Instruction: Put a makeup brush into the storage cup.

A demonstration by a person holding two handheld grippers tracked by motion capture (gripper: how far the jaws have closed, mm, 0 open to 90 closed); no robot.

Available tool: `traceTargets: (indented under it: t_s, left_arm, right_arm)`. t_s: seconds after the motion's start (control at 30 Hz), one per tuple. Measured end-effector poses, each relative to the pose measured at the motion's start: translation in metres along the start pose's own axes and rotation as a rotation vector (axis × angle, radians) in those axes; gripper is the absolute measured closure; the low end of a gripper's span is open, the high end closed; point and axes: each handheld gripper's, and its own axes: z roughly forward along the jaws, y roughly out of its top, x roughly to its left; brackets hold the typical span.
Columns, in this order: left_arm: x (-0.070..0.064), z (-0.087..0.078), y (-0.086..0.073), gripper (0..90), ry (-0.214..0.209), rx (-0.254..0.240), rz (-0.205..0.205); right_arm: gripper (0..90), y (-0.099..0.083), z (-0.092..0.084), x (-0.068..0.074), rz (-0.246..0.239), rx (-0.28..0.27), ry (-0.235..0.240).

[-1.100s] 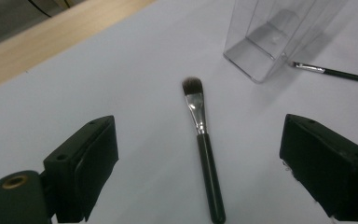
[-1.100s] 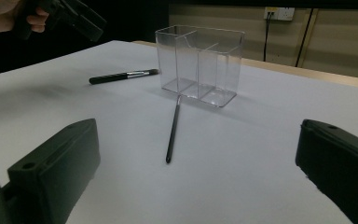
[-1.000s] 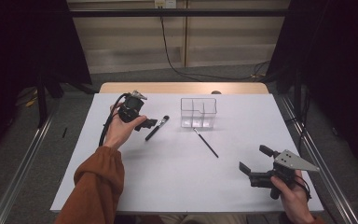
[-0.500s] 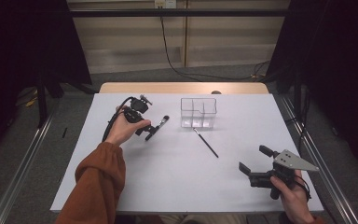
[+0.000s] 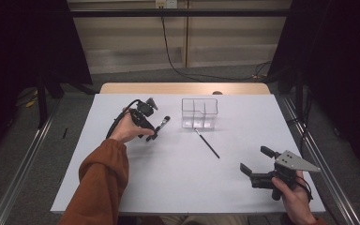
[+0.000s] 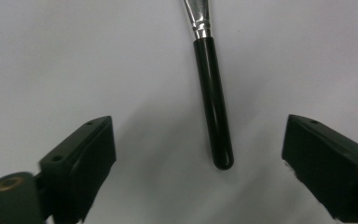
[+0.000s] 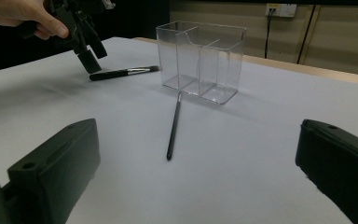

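clear organiser (image 5: 199, 112) sitting mid-table toward far edge | thick brush (image 5: 163, 123) lying to its left | thin brush (image 5: 207, 143) lying just before it, tip near its base | all resting on table (image 5: 178, 178)

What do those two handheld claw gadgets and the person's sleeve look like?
Both are black. The left claw trails a black cable; its arm wears a rust-orange sleeve. The right claw carries a grey three-cornered plate on top. Each has blocky black fingers.

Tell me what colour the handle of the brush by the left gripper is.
Glossy black handle, silver ferrule; the left gripper view shows it best.
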Motion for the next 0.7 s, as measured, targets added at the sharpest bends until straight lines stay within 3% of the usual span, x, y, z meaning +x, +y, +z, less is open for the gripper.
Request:
traceTargets:
  t_s: [0.17, 0.3, 0.5, 0.7]
  left_arm:
    - [-0.001, 0.006, 0.002, 22.8, 0.026, 0.057, 0.002]
    - [-0.001, 0.01, 0.002, 27.5, 0.022, 0.067, -0.015]
    - [-0.003, 0.015, 0.004, 40.7, 0.008, 0.085, -0.008]
    - [-0.006, 0.014, 0.005, 48.2, 0.009, 0.093, -0.004]
  right_arm:
    - [0.0, 0.0, 0.0, 0.0, 0.0, 0.0, 0.002]
    - [0.0, 0.0, 0.0, 0.0, 0.005, 0.007, 0.003]
    - [0.0, -0.001, 0.001, 0.0, -0.005, 0.015, 0.014]
    - [0.0, -0.001, 0.002, 0.001, -0.002, 0.02, 0.017]
